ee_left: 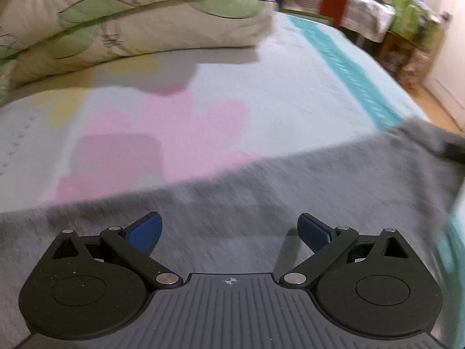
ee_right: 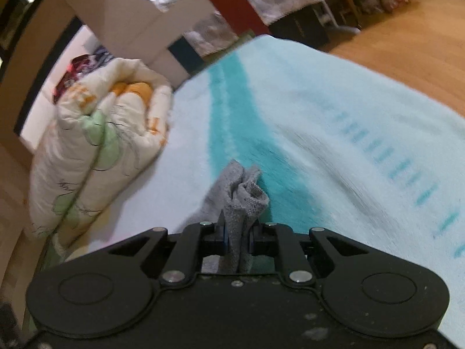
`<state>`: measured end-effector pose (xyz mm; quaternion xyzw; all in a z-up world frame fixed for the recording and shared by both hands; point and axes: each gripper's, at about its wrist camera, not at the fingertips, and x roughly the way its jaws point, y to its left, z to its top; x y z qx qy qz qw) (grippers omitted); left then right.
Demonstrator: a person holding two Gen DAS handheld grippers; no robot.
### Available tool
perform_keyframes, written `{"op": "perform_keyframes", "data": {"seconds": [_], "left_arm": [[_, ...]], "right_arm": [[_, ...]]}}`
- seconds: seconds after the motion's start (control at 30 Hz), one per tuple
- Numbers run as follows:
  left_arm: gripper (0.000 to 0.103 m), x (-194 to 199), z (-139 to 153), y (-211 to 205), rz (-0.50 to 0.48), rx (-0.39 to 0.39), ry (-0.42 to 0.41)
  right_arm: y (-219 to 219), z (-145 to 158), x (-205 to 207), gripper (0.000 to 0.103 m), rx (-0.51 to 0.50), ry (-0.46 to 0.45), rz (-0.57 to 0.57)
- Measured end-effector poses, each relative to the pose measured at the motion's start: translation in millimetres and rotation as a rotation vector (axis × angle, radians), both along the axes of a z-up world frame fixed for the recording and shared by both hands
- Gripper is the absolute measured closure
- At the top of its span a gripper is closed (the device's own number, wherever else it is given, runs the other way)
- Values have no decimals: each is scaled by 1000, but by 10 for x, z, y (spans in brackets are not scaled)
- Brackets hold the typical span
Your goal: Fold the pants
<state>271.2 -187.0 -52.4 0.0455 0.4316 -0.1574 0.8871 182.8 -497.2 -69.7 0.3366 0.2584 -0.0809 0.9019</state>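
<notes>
Your right gripper (ee_right: 237, 237) is clamped on a bunched fold of the grey pants (ee_right: 242, 197). The cloth runs straight up between the two blue pads, crumples into a small peak just past the fingertips, and a flap trails off to the left onto the bedspread (ee_right: 334, 110). That pinched wad sits over the teal stripe (ee_right: 232, 110) of the spread.

Your left gripper (ee_left: 229, 232) stands wide apart, blue pads (ee_left: 145, 231) splayed to either side with nothing between them. It hangs over the pants (ee_left: 261, 186), which lie spread flat across the near part of the bed beneath and ahead of the pads. Whether the pads touch the cloth you cannot tell; the frame is blurred. The far edge of the grey fabric runs across the view, rising toward the right, where a corner lifts up near the frame's edge.

Beyond the pants: pink and yellow patches on the spread, then a folded quilt (ee_left: 130, 20) with green print at the head of the bed, well apart from both claws.
</notes>
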Motion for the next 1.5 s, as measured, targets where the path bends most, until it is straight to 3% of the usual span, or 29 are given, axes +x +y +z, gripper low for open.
{"op": "perform_keyframes", "data": {"seconds": [0.1, 0.17, 0.2, 0.27, 0.43, 0.63, 0.77, 0.93, 1.0, 1.03, 1.07, 1.1, 1.3, 1.37, 1.5], "left_arm": [[1, 189, -104, -55, 36, 32, 36], [1, 243, -91, -167, 0, 95, 30], [1, 273, -63, -177, -9, 92, 45], [3, 327, 27, -78, -9, 32, 76], [3, 260, 300, 469, 56, -73, 51], [3, -18, 469, 1327, 129, -144, 42], [3, -195, 480, 1866, 208, -162, 40], [3, -325, 429, 2341, 285, -168, 72], [3, -362, 429, 2455, 290, -170, 77], [3, -372, 443, 2485, 288, -171, 73], [3, -375, 453, 2504, 285, -171, 66], [3, -378, 473, 2500, 282, -171, 57], [3, -403, 509, 2364, 220, -221, 49], [2, -445, 466, 2313, 192, -237, 67], [2, -499, 321, 2088, 116, -266, 126]], "right_arm": [[91, 191, 17, 89, -44, -7, 32], [173, 311, 30, 89, -70, -11, 49], [219, 369, 32, 89, -83, -13, 54], [327, 475, 30, 89, -116, -17, 68], [861, 863, 34, 89, -233, -54, 162], [2020, 1185, -3, 89, -388, -134, 372], [3021, 936, -36, 89, -463, -132, 537], [4004, 127, -53, 88, -558, 1, 689], [4230, -169, -78, 80, -603, 61, 696], [4279, -206, -123, 76, -632, 42, 684], [4311, -195, -168, 64, -644, 23, 688], [4307, -160, -187, 62, -617, 20, 710], [3935, 252, -370, 59, -505, -90, 730], [3711, 354, -315, 59, -473, -89, 668], [3262, 280, -199, 59, -478, -14, 509]]}}
